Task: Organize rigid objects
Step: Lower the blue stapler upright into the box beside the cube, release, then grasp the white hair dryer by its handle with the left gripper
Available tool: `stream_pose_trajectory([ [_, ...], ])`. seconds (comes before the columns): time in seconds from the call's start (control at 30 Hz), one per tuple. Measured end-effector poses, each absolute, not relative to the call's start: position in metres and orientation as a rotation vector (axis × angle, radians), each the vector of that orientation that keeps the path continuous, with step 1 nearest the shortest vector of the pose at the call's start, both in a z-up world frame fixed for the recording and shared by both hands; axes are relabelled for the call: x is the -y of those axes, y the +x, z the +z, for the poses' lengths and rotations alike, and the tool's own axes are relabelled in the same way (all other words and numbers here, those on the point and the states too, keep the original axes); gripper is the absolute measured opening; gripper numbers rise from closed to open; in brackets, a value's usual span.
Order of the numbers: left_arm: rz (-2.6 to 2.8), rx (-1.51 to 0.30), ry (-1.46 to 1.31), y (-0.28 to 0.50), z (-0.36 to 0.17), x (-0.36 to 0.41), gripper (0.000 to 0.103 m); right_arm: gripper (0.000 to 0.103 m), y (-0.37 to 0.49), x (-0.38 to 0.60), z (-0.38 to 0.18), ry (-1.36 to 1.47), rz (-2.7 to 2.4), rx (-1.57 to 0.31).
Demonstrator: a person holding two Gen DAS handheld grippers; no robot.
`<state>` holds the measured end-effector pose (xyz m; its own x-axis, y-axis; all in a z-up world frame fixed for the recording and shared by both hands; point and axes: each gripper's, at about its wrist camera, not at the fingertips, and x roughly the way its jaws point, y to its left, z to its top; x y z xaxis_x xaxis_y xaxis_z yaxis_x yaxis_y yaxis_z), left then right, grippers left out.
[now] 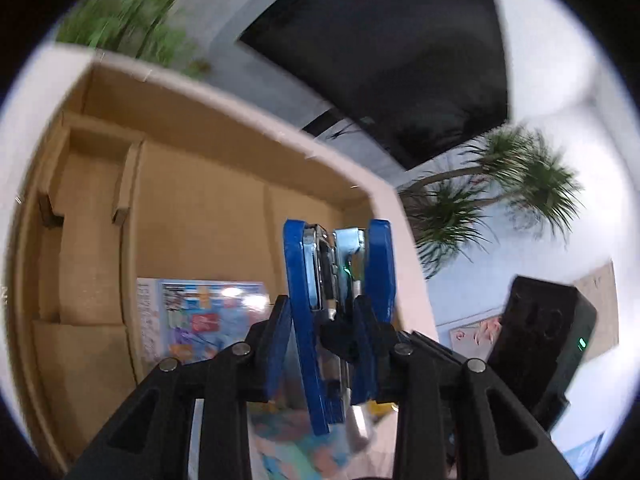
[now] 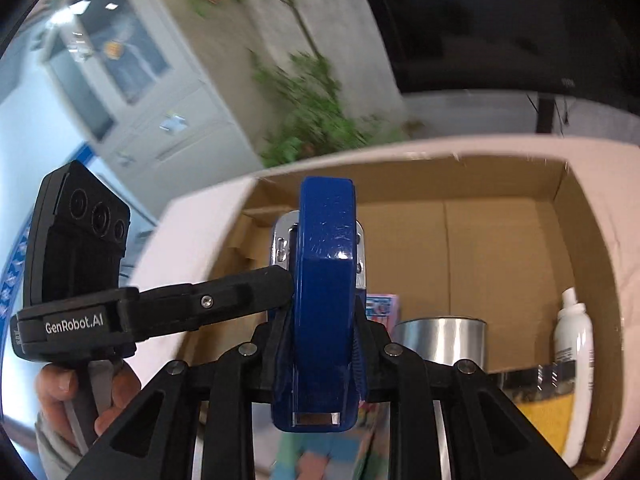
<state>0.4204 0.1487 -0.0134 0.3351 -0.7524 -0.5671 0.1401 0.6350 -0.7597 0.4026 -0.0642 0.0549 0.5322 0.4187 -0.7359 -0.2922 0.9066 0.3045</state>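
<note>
A blue stapler (image 2: 324,300) with a metal underside is held above an open cardboard box (image 2: 500,240). My right gripper (image 2: 320,344) is shut on its body from both sides. My left gripper (image 1: 338,272) is shut on the stapler's end (image 1: 320,264), seen edge-on, with the metal parts between the fingers. The left gripper's black arm (image 2: 160,308) reaches in from the left in the right wrist view. The right gripper's black body (image 1: 544,344) shows at the right in the left wrist view.
Inside the box lie a colourful packet (image 1: 200,312), a shiny metal tin (image 2: 440,340), a white bottle (image 2: 572,344) and a yellow item (image 2: 544,412). The box rim (image 1: 240,96) is white. Green plants (image 1: 500,192) and a dark screen (image 1: 380,48) stand behind.
</note>
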Motion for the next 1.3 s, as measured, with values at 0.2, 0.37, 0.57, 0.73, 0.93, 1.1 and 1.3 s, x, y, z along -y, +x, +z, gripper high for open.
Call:
stream_pose_trajectory([
  [0.2, -0.558, -1.180, -0.644, 0.430, -0.049, -0.143, 0.037, 0.023, 0.420, 0.053, 0.008, 0.141, 0.315, -1.021],
  [0.37, -0.491, -1.161, -0.541, 0.422, -0.033, -0.143, 0.067, 0.025, 0.408, 0.053, 0.004, 0.110, 0.257, -0.997],
  [0.57, -0.404, -1.067, -0.446, 0.389, 0.001, -0.153, 0.070, 0.028, 0.380, 0.044, 0.027, 0.090, 0.286, -0.967],
  [0.73, -0.223, -0.773, -0.209, 0.292, 0.055, -0.175, 0.079, 0.103, 0.314, 0.062, 0.069, -0.007, 0.321, -0.747],
  [0.93, 0.007, -0.644, -0.043, 0.148, 0.077, -0.207, 0.089, 0.103, 0.192, 0.076, 0.051, -0.246, 0.464, -0.517],
  [1.1, 0.088, -0.822, -0.128, 0.088, 0.017, -0.240, 0.089, 0.103, 0.130, 0.046, -0.004, -0.235, 0.842, -0.677],
  [1.3, 0.065, -0.990, -0.269, 0.070, -0.056, -0.278, 0.083, 0.094, 0.111, -0.004, -0.047, -0.195, 1.035, -0.899],
])
